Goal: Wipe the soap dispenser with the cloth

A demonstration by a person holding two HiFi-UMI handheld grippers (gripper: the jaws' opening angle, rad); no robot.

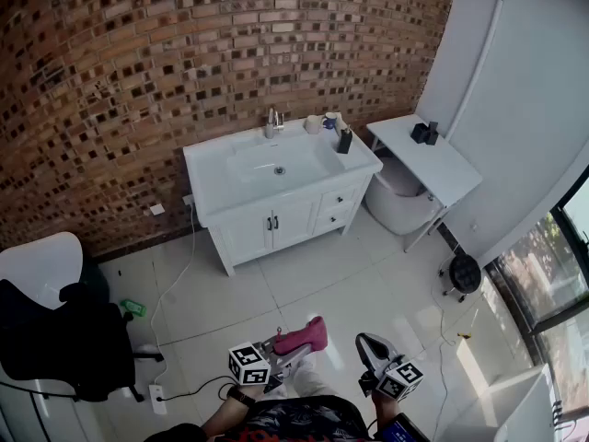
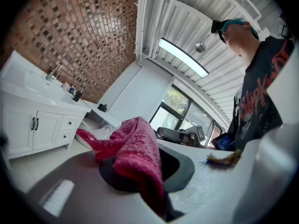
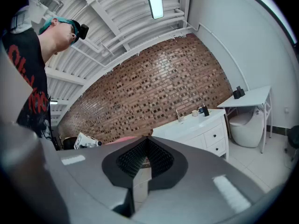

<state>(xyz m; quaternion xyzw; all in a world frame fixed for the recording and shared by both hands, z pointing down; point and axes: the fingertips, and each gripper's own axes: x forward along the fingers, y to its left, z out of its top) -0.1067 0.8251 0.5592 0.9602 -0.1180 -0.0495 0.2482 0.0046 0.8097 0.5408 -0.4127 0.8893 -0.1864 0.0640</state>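
Two jaw pairs: left gripper (image 1: 309, 335) pinches the pink cloth (image 2: 135, 148), right gripper (image 1: 366, 343) is pressed together on nothing; the vanity (image 1: 248, 224) bearing the soap dispenser (image 1: 344, 141) stands well apart.

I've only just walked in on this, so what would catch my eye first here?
The bright pink cloth clamped in the left gripper, low in the head view, stands out most. Beyond it rises a big brick wall with a white sink cabinet against it, a dark soap dispenser near its right edge. The right gripper is shut and empty.
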